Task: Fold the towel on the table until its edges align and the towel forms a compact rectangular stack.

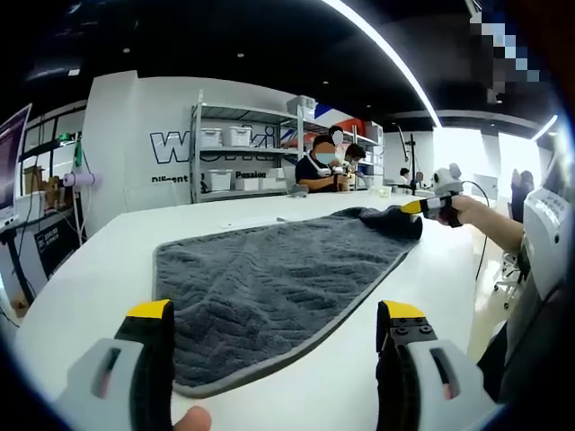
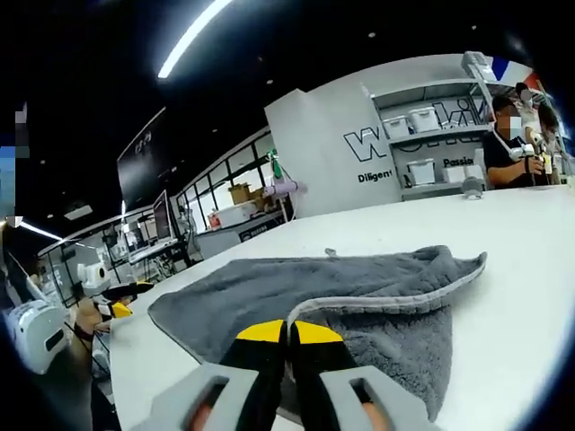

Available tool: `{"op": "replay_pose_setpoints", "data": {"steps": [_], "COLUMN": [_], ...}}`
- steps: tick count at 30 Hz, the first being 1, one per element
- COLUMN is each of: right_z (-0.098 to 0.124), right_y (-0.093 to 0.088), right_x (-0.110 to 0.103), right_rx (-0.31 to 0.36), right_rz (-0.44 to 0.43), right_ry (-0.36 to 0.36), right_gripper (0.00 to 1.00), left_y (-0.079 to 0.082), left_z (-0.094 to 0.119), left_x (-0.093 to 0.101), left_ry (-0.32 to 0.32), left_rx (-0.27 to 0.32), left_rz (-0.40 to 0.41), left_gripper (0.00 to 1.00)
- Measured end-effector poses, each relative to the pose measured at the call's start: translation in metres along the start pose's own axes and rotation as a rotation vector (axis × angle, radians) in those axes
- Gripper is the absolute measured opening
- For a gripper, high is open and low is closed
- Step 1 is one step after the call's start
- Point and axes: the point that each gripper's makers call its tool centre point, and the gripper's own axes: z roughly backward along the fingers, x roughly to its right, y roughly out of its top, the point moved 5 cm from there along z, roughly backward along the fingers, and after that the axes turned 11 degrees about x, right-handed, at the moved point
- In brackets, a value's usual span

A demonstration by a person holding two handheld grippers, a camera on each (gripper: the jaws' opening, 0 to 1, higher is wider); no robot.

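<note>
Left gripper view: near edge of the grey towel (image 1: 269, 287) partly hidden behind the left gripper (image 1: 274, 337) jaws; the far corner sits under the right gripper (image 1: 415, 208), contact too small to read. Right gripper view: the right gripper (image 2: 288, 334) yellow tips cover the towel (image 2: 359, 301) edge they pinch, and the left gripper (image 2: 115, 308) is tiny at the left, jaw state unreadable. Wall lettering (image 2: 395, 144) is cut by shelves (image 2: 431, 135).
</note>
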Motion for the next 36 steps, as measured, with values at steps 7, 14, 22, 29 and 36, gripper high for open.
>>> {"op": "replay_pose_setpoints", "data": {"steps": [7,14,22,29,36], "right_z": [-0.009,-0.017,-0.022,-0.027,-0.031], "right_y": [-0.001,-0.003,-0.005,-0.006,-0.006], "right_x": [-0.009,-0.02,-0.026,-0.03,-0.034], "right_rx": [-0.002,-0.007,-0.004,-0.003,-0.003], "right_rz": [-0.023,-0.039,-0.063,-0.071,-0.081], "right_ry": [0.035,0.069,0.089,0.1,0.112], "right_gripper": [0.03,0.03,0.03,0.03,0.03], "left_y": [-0.002,-0.003,-0.004,-0.006,-0.006], "left_z": [0.002,0.003,0.006,0.007,0.008], "left_x": [-0.003,-0.002,-0.003,-0.004,-0.006], "left_ry": [0.012,0.01,0.013,0.014,0.017], "left_rx": [-0.001,-0.002,-0.004,-0.006,-0.005], "left_rz": [0.005,0.009,0.008,0.01,0.012], "left_gripper": [0.98,0.98,0.98,0.98,0.98]}}
